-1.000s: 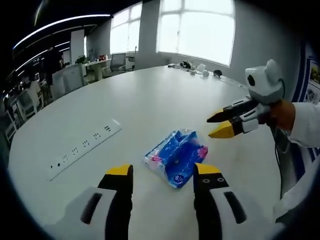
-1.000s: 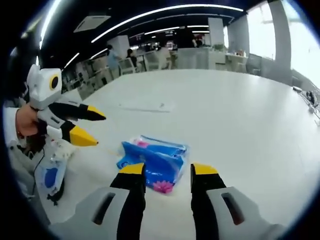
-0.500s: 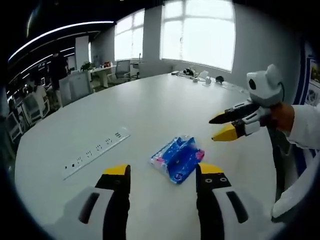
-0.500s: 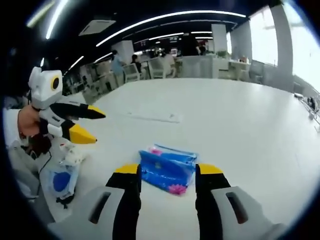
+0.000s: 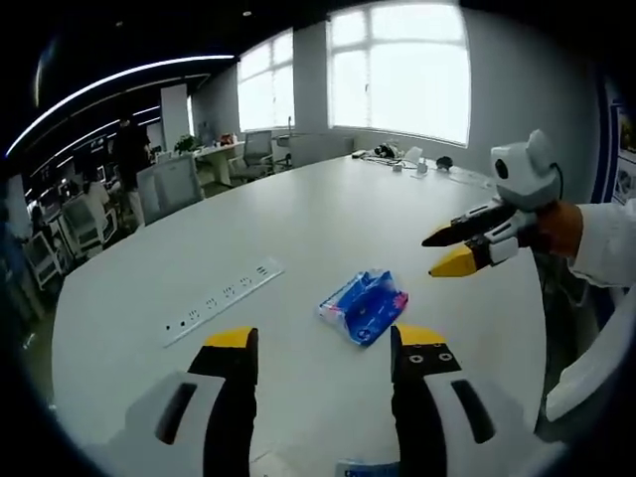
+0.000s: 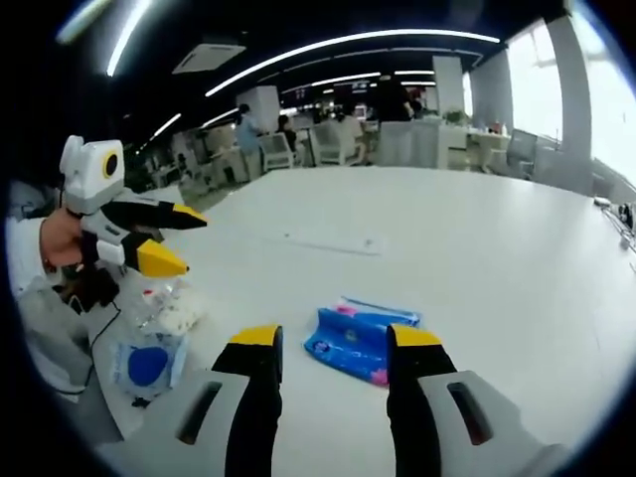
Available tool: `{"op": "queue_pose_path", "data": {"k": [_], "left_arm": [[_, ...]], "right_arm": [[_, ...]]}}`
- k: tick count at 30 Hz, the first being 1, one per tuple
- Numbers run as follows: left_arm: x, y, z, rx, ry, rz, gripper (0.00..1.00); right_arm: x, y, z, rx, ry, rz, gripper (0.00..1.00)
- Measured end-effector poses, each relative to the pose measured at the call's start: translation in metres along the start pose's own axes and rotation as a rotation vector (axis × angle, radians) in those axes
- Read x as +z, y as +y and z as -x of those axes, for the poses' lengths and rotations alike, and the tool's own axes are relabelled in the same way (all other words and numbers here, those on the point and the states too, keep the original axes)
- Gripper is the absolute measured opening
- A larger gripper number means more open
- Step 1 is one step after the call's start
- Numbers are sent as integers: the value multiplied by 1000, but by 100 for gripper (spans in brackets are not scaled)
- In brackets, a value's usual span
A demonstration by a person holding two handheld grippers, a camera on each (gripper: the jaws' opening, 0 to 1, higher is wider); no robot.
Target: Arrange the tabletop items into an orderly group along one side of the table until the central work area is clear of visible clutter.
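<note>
A blue tissue pack (image 5: 364, 306) with pink flowers lies on the white table (image 5: 328, 214), just beyond my left gripper (image 5: 325, 341), which is open and holds nothing. The right gripper (image 5: 448, 249) hangs open in the air to the pack's right, held by a hand. In the right gripper view the same pack (image 6: 360, 336) lies right past my open right gripper (image 6: 329, 338), and the left gripper (image 6: 174, 238) hovers open at the left. Near the table's edge lie a small packet with a blue round print (image 6: 147, 364) and a clear wrapper (image 6: 171, 309).
A white power strip (image 5: 222, 299) is set into the table left of the pack, seen also as the strip (image 6: 333, 241). Small items and cables (image 5: 407, 159) sit at the far end. Office chairs and desks (image 5: 164, 179) stand beyond the table. A white chair (image 5: 596, 348) stands at right.
Both views have pulled back from the tissue pack, which now looks smaller and farther. The packets at the table's edge have come more into the right gripper view. Both grippers stay open.
</note>
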State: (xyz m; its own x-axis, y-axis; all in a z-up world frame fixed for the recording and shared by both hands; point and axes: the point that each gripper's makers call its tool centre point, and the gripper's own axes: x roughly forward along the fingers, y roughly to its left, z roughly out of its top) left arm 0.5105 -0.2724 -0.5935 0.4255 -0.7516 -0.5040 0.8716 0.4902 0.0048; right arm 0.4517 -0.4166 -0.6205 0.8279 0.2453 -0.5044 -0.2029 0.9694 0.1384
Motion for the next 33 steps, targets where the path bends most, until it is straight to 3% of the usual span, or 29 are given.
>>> {"op": "queue_pose_path", "data": {"k": [8, 16, 33], "left_arm": [[-1, 7, 38, 48, -23, 6, 55], [-11, 18, 77, 106, -37, 35, 57], [-57, 37, 158, 244, -39, 109, 56]], "right_arm": [[12, 15, 12, 12, -27, 15, 40], [19, 32, 25, 26, -49, 28, 41], [7, 94, 28, 128, -30, 63, 42]]}}
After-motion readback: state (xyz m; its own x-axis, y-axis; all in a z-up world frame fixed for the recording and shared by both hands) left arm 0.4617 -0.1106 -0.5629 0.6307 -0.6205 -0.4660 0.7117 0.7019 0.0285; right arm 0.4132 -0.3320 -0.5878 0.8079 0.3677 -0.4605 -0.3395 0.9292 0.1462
